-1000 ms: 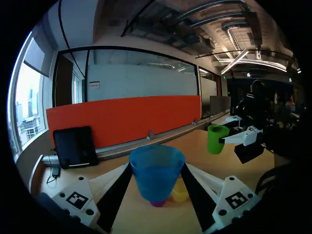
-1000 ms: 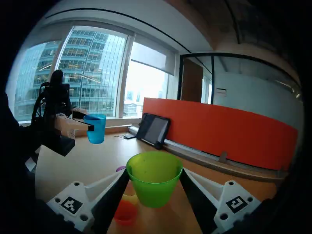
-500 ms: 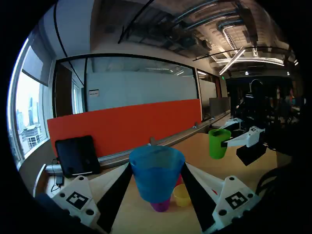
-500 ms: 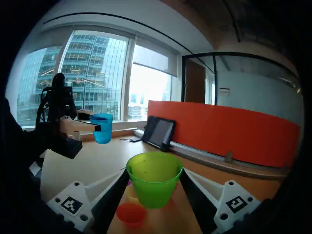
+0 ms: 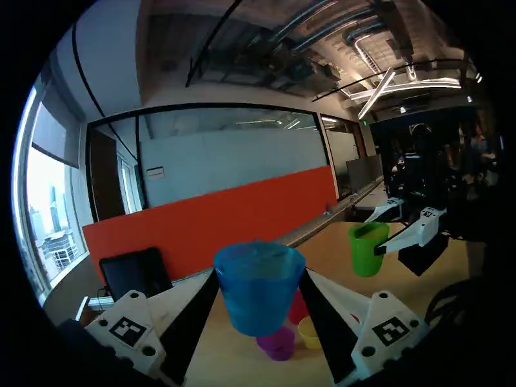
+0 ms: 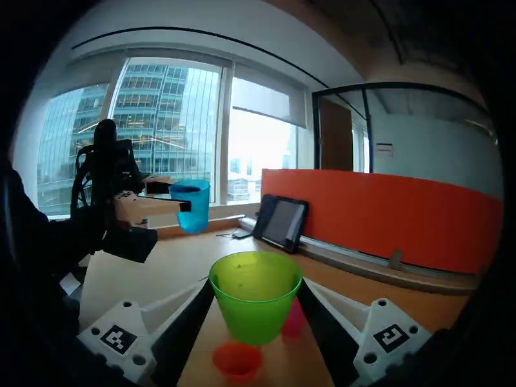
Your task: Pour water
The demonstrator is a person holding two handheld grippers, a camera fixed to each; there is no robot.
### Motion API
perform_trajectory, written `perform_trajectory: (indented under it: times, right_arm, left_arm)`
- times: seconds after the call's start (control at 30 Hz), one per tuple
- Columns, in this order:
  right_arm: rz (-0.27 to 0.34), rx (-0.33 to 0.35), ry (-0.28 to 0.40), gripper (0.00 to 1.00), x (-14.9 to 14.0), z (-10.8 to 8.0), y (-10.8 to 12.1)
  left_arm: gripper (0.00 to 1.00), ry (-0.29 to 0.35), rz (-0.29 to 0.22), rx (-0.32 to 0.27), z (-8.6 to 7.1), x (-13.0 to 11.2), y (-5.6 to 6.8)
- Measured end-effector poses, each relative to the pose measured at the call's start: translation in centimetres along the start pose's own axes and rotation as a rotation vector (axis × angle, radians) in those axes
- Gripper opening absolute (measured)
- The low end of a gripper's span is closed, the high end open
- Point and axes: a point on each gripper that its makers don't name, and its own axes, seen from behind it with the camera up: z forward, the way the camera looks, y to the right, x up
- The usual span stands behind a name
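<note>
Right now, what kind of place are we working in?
Most likely a high-rise office: a wooden desk with an orange divider panel, tall windows facing glass towers, and exposed ceiling pipes.

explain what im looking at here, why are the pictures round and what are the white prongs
No robot: a person holds a two-finger gripper in each hand, with a fisheye camera on each looking forward, hence round pictures. The white prongs are a gripper's fingers. In the left gripper view, the left gripper is shut on a blue cup. In the right gripper view, the right gripper is shut on a green cup. Both cups are held above a desk, where small coloured cups stand and a tablet leans by an orange partition.
</note>
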Motion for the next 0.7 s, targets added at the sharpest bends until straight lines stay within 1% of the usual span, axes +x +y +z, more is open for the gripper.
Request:
perform_trajectory:
  times: [0.2, 0.47, 0.7]
  right_arm:
    - [-0.007, 0.028, 0.008, 0.92, 0.5, 0.5, -1.1]
    - [-0.03, 0.065, 0.009, 0.92, 0.6, 1.2, -2.6]
    - [-0.048, 0.086, 0.014, 0.92, 0.8, 1.8, -3.6]
  left_arm:
    - [0.85, 0.018, 0.071, 0.012, 0.5, 1.2, 0.1]
    - [0.86, 0.063, 0.159, 0.019, 0.8, 3.4, 0.6]
    - [0.85, 0.069, 0.239, 0.019, 1.1, 4.5, 0.9]
